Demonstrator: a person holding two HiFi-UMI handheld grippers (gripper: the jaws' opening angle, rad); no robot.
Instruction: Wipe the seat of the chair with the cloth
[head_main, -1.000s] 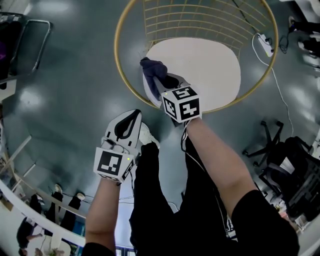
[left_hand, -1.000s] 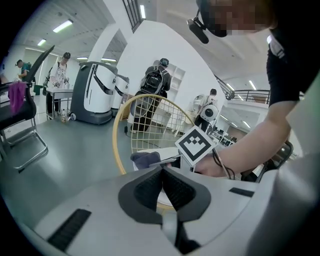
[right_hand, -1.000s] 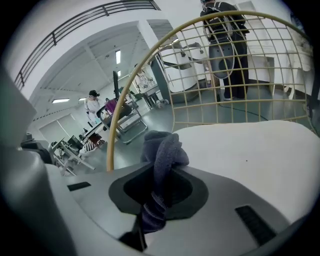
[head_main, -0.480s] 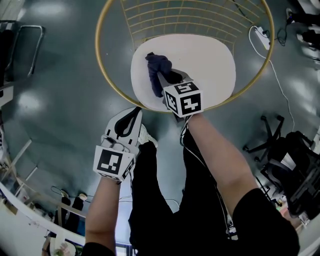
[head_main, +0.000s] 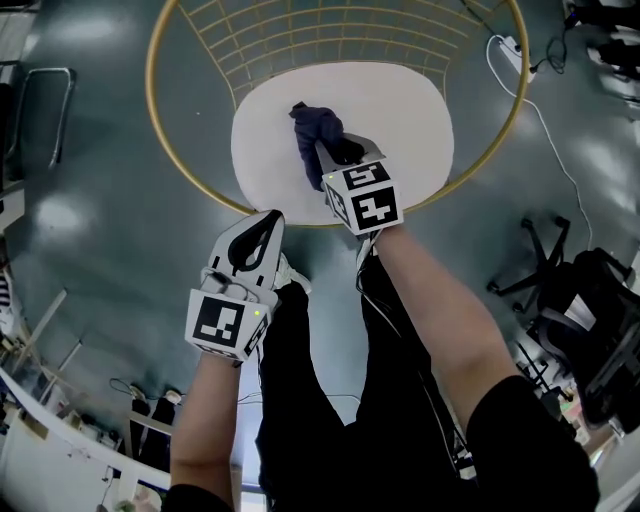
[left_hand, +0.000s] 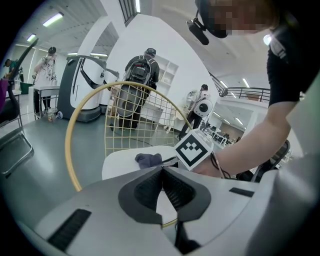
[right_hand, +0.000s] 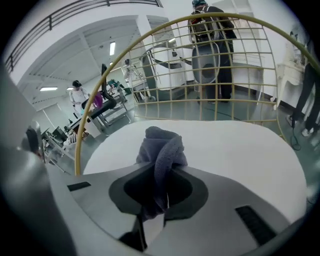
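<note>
Cloth (right_hand: 161, 150) pinched betw. right gripper (right_hand: 162, 192) jaws.

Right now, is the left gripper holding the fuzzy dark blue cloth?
No, the fuzzy dark blue cloth is pinched in the right gripper; the left gripper is shut on nothing.

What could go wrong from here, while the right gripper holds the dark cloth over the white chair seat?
1. The bunched dark blue cloth is pinched by one fold in the right gripper; it might slip out.
2. Bunched so, it may wipe only a narrow strip of the white oval seat.
</note>
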